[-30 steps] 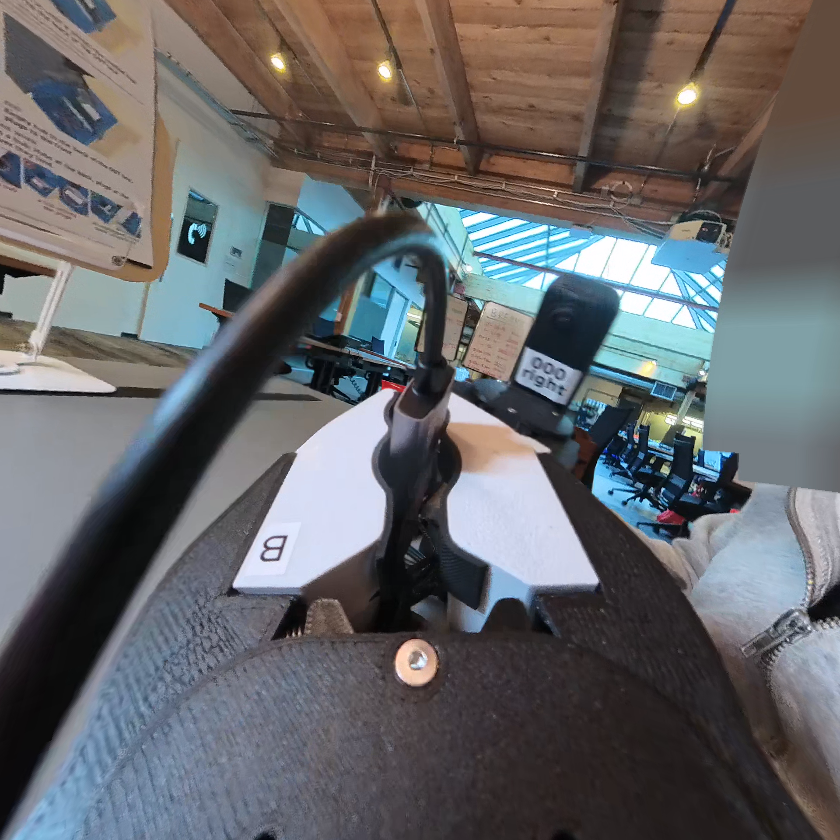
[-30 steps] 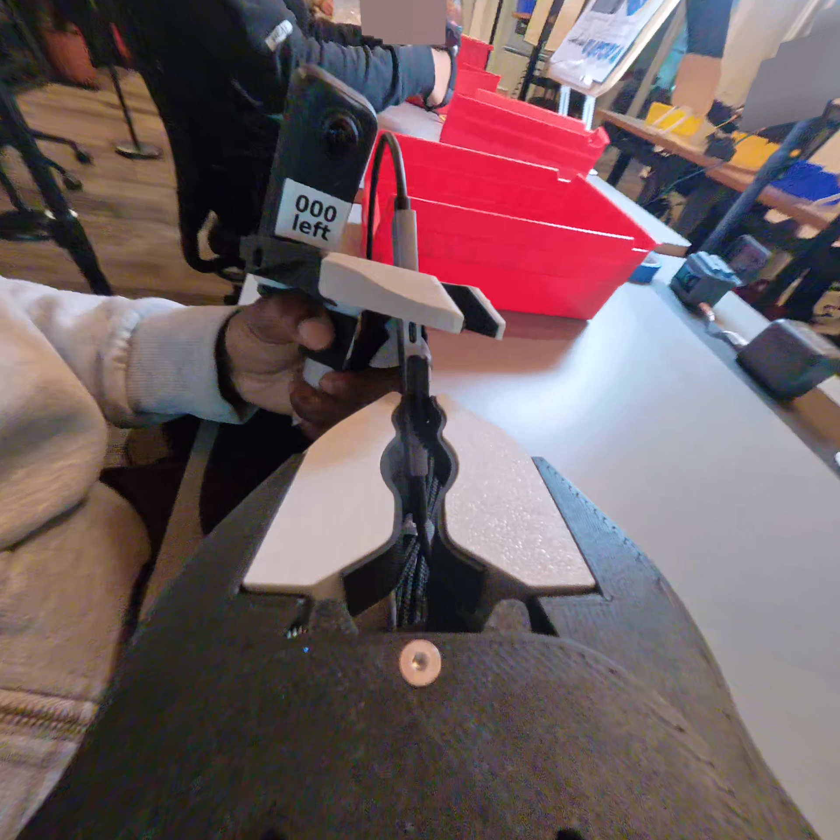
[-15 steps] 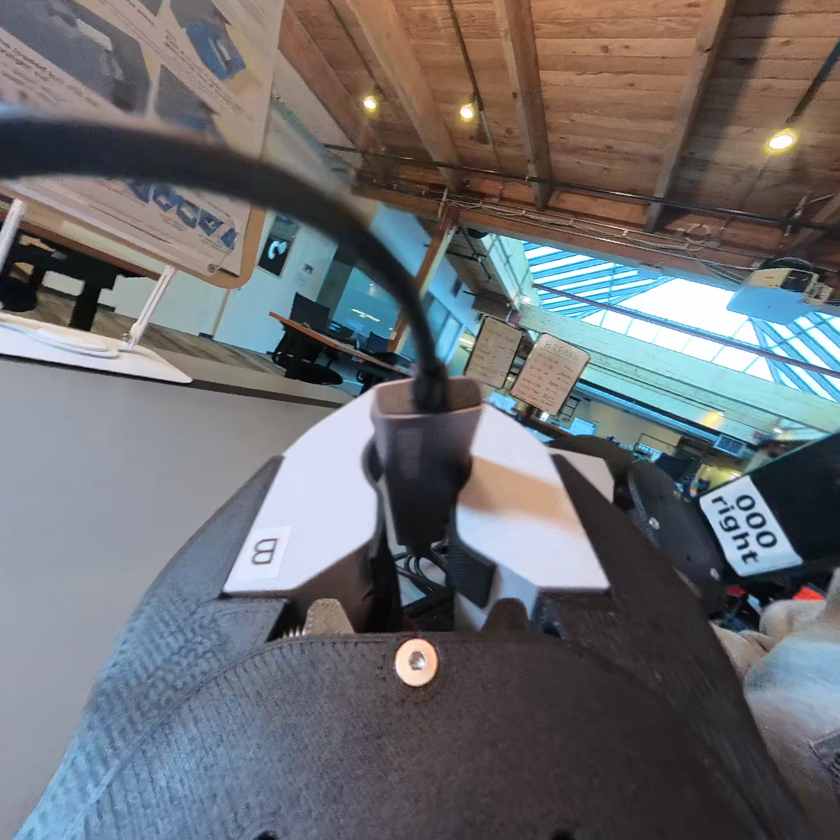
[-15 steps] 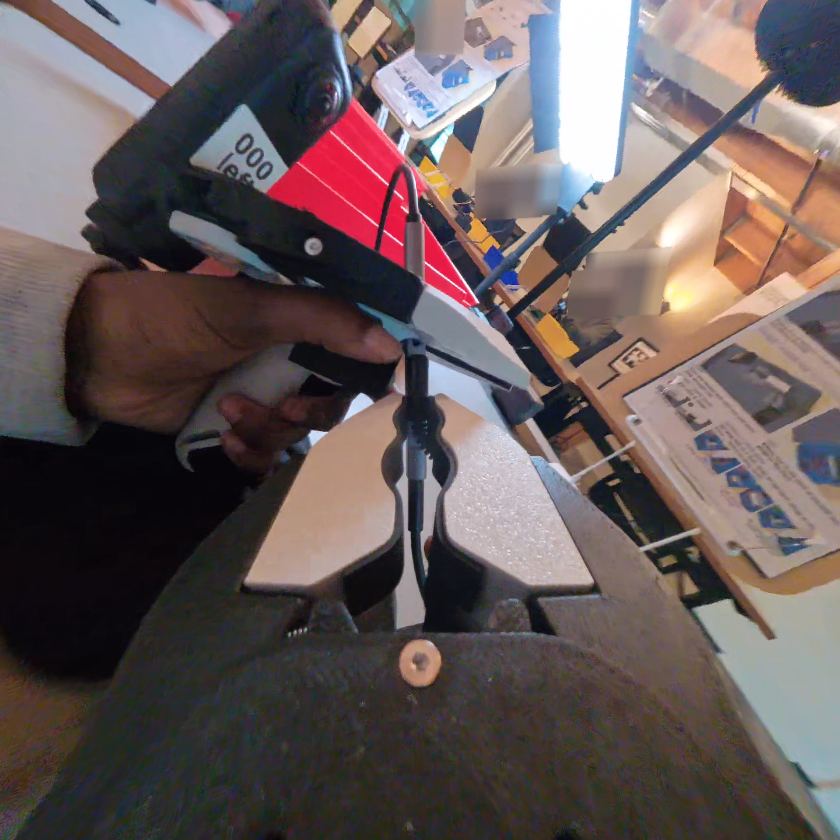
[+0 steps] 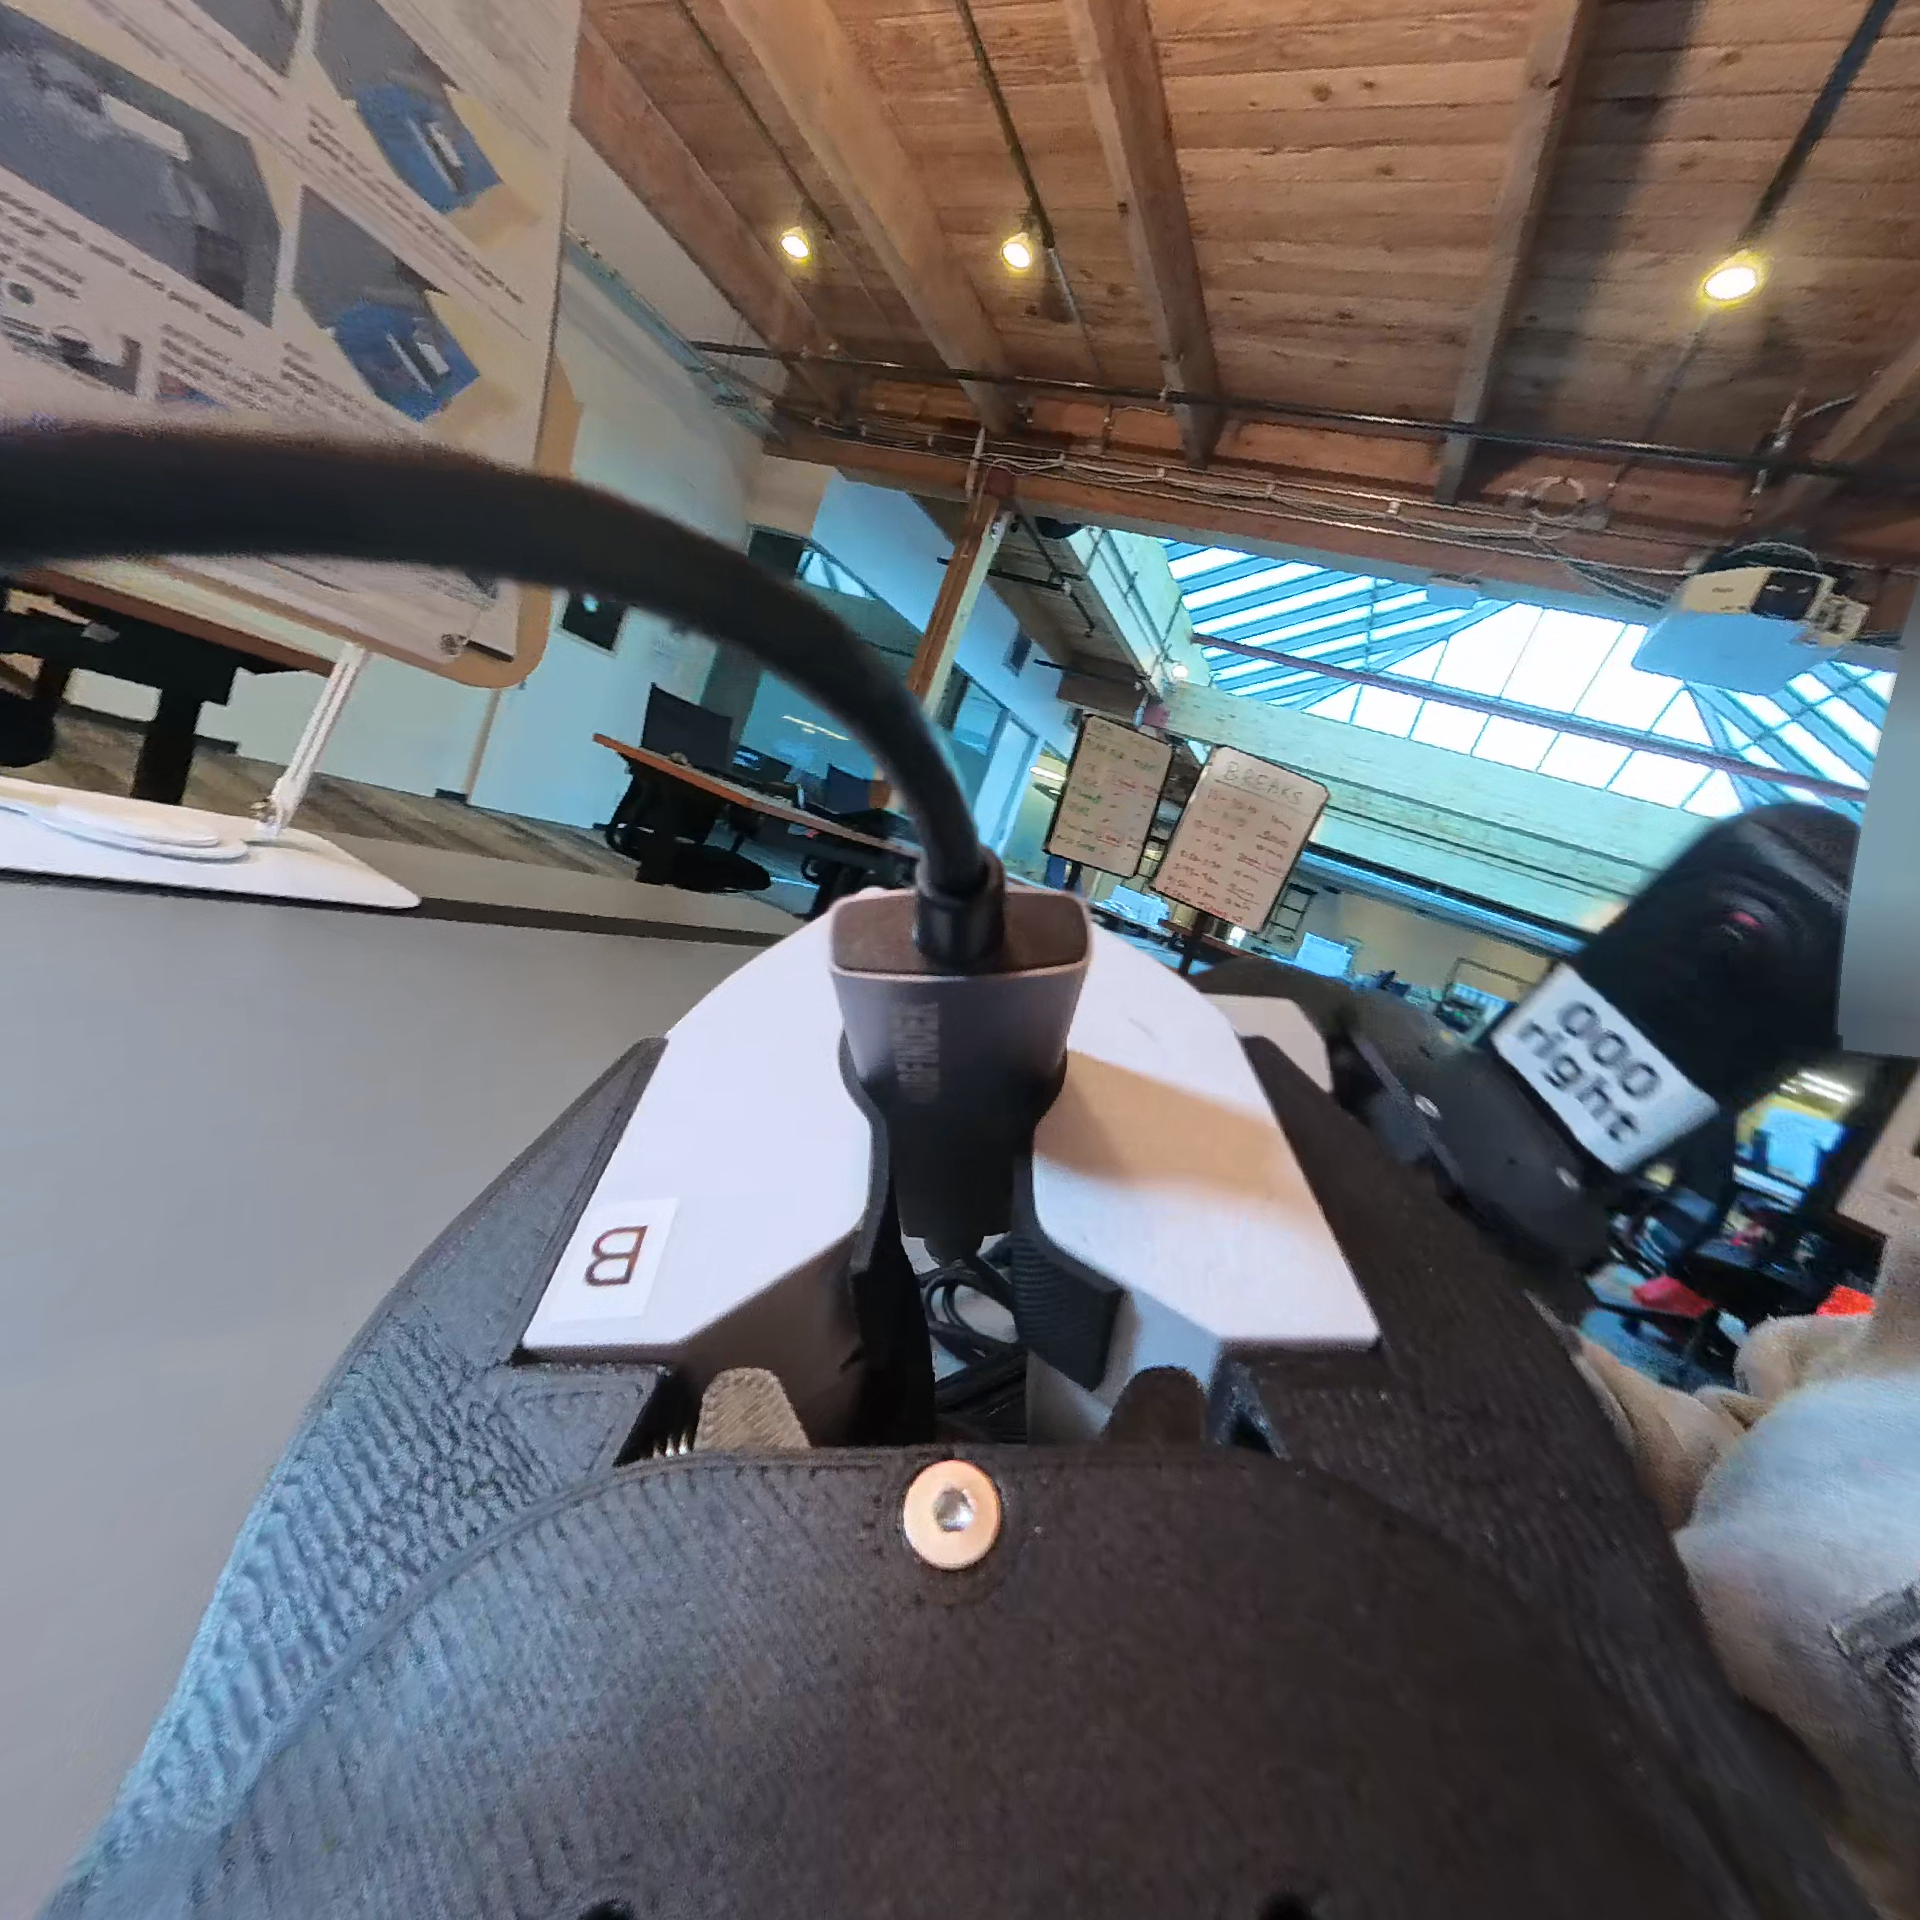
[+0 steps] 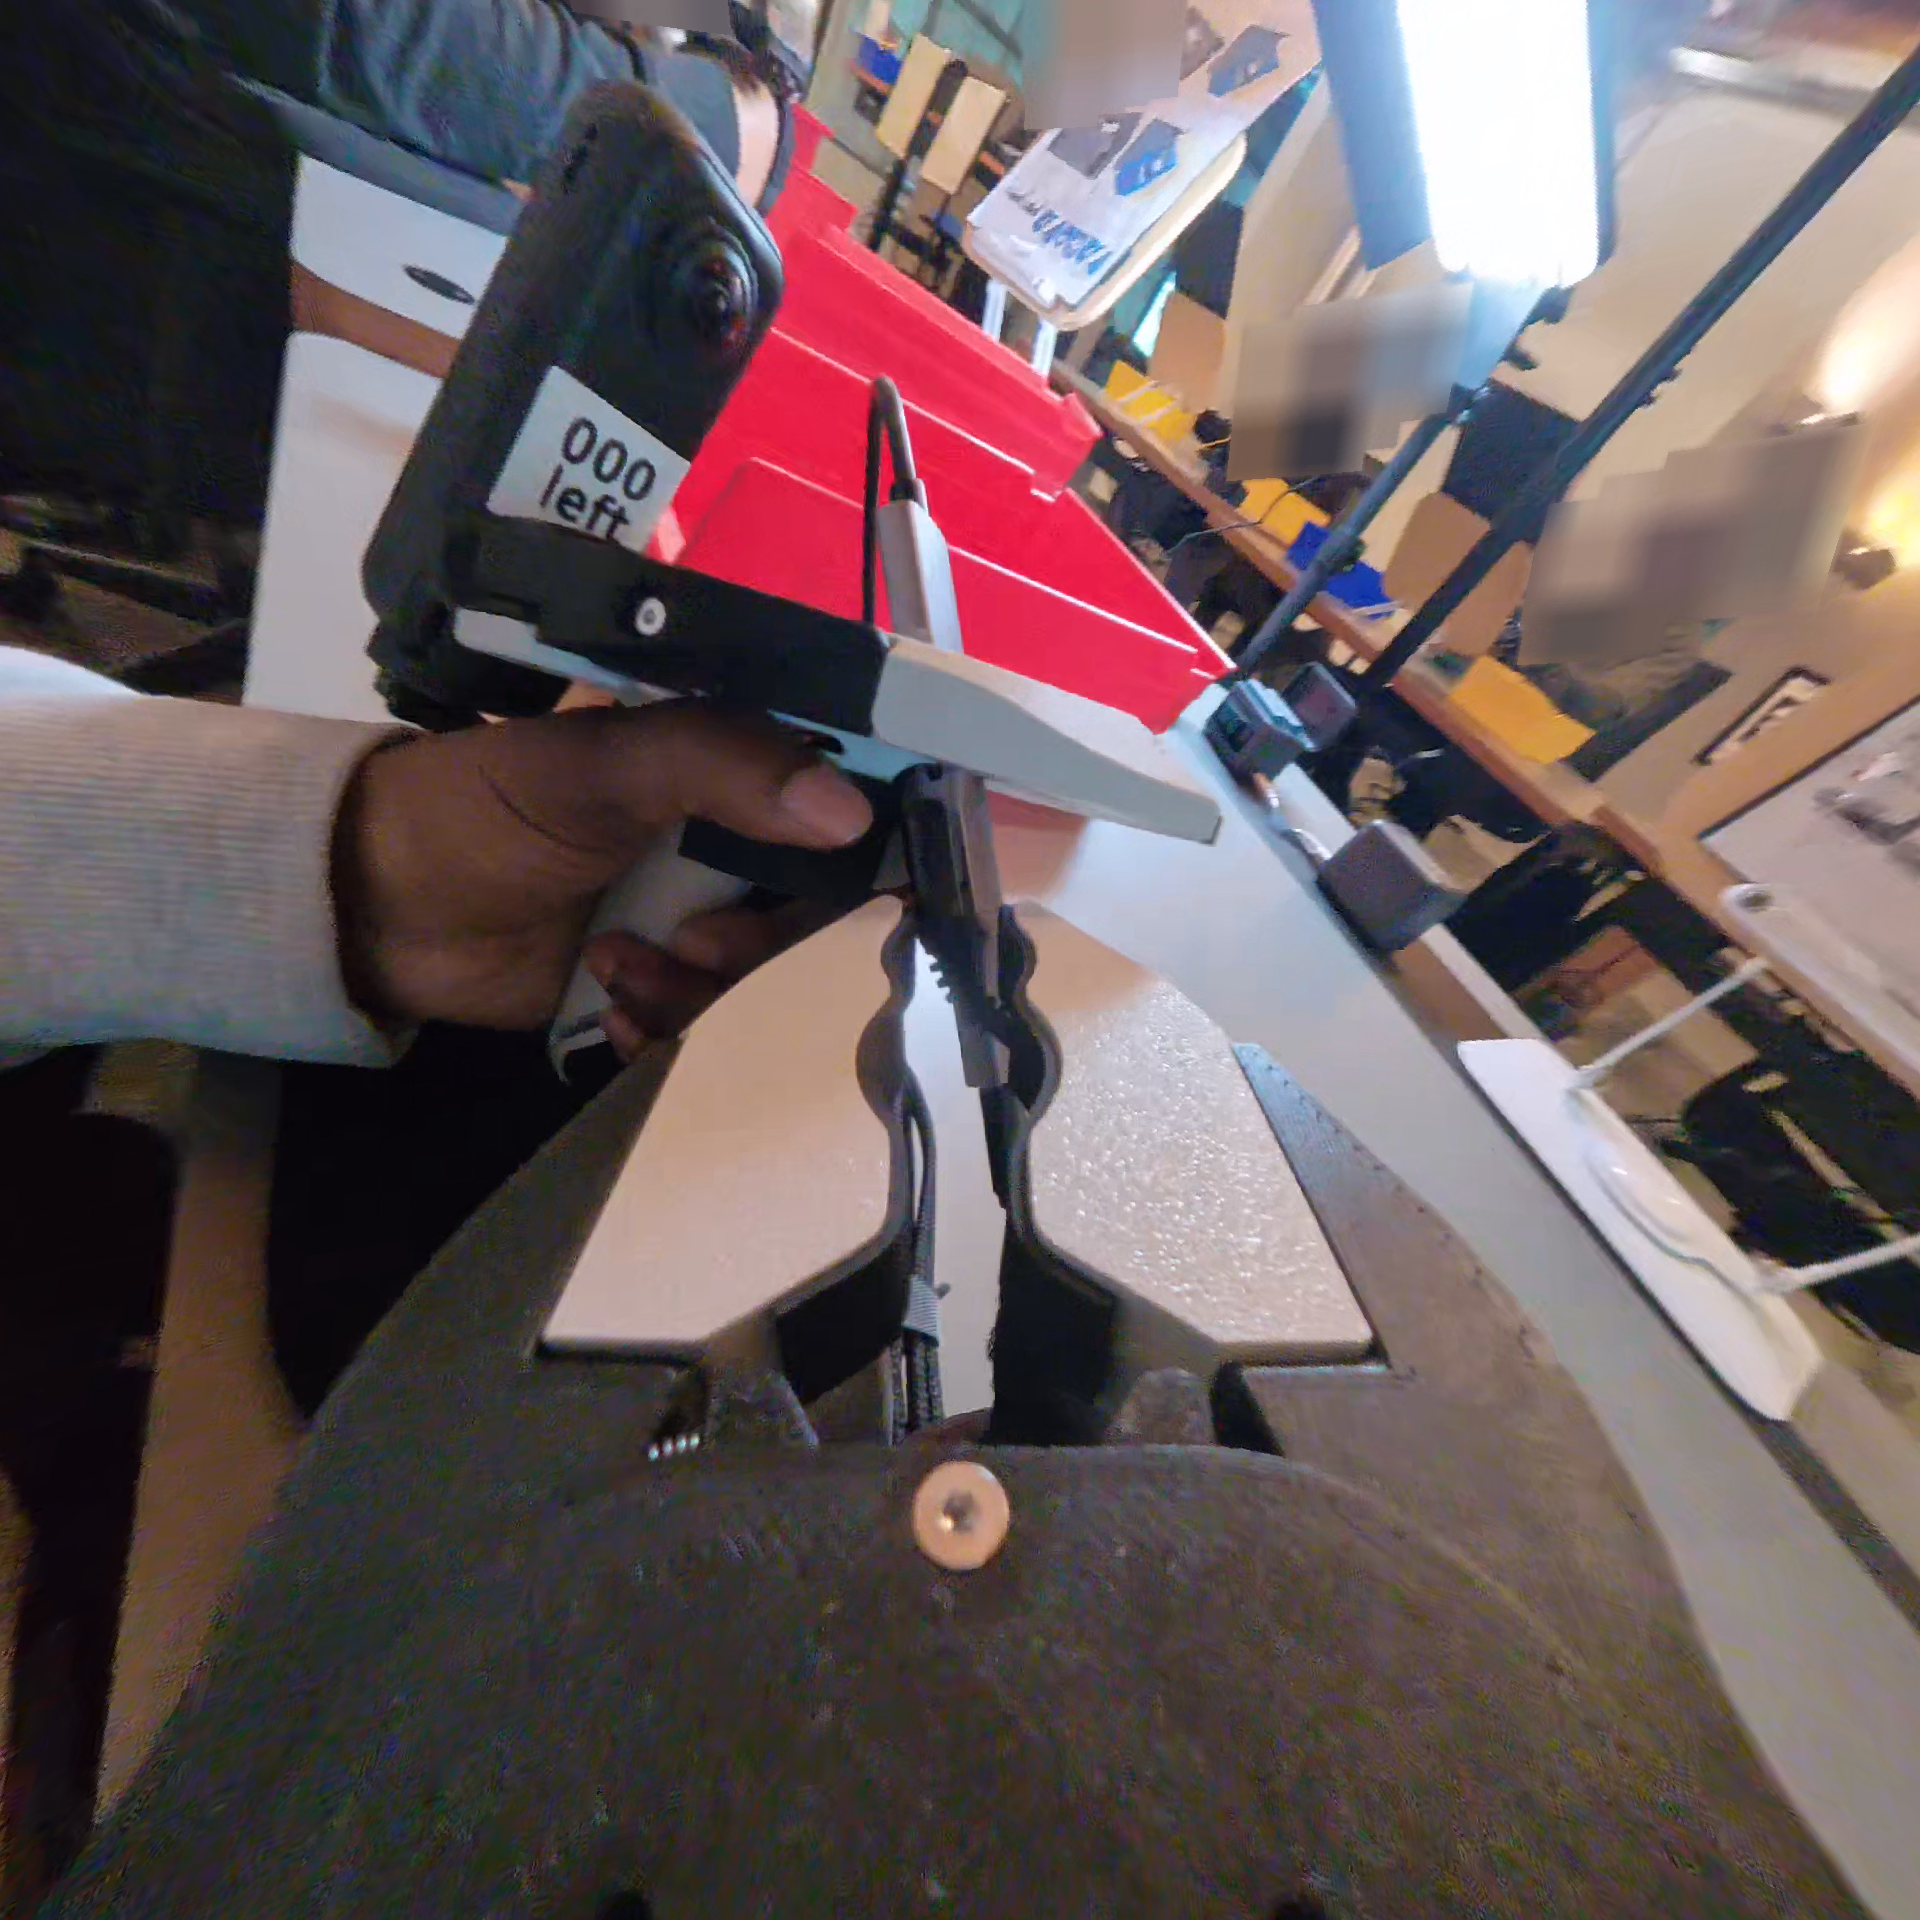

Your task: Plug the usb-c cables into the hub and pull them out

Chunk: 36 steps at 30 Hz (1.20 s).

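Right gripper (image 6: 961, 1049) fingers parted since earlier, hub (image 5: 956, 1049) bears embossed lettering

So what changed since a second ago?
The right gripper opened its fingers and loosened its hold on the usb-c plug, which still meets the end of the hub. Both grippers tilted upward. The left gripper stays shut on the hub.

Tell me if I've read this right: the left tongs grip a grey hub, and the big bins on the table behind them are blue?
Not quite. The bins are red, not blue: the right wrist view shows the red bins on the table behind the left tongs. The rest holds: those tongs do grip the grey hub.
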Tool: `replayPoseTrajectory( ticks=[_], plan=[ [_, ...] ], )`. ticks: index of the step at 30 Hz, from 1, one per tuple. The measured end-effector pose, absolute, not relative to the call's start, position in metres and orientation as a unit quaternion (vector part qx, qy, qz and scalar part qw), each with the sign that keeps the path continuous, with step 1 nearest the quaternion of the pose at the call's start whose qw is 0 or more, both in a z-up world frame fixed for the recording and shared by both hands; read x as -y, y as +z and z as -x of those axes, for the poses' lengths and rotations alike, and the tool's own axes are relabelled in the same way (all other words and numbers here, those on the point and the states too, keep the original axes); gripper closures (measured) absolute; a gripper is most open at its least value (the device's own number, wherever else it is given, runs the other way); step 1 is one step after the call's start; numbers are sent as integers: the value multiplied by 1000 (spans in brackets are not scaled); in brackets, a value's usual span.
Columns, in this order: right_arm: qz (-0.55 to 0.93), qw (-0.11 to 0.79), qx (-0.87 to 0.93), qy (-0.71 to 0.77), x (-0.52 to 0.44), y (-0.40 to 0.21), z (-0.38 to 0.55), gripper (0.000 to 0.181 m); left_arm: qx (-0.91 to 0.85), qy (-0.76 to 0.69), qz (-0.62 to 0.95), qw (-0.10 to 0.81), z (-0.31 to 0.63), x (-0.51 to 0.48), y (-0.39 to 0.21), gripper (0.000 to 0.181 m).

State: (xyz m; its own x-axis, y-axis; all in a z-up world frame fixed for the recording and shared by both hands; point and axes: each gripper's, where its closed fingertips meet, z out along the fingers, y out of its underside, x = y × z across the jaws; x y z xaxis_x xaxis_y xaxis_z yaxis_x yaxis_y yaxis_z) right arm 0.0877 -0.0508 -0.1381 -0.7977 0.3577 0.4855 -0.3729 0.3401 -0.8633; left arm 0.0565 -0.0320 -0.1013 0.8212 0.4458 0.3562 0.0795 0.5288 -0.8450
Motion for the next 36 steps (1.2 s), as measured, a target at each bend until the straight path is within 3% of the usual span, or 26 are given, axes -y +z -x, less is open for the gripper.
replayPoseTrajectory(
  ticks=[5,12,23,36],
  plan=[
    [-11,253,775,579,50,-140,-91,167,258,85,482,833,-61,27,-101,162],
    [12,236,763,601,51,-140,-93,173,267,93,481,830,-59,28,-102,164],
    [10,347,720,601,48,-134,-89,175,307,114,501,801,-47,27,-112,160],
    [-67,527,697,482,42,-136,-81,174,353,133,516,769,-34,26,-123,158]
  ],
)
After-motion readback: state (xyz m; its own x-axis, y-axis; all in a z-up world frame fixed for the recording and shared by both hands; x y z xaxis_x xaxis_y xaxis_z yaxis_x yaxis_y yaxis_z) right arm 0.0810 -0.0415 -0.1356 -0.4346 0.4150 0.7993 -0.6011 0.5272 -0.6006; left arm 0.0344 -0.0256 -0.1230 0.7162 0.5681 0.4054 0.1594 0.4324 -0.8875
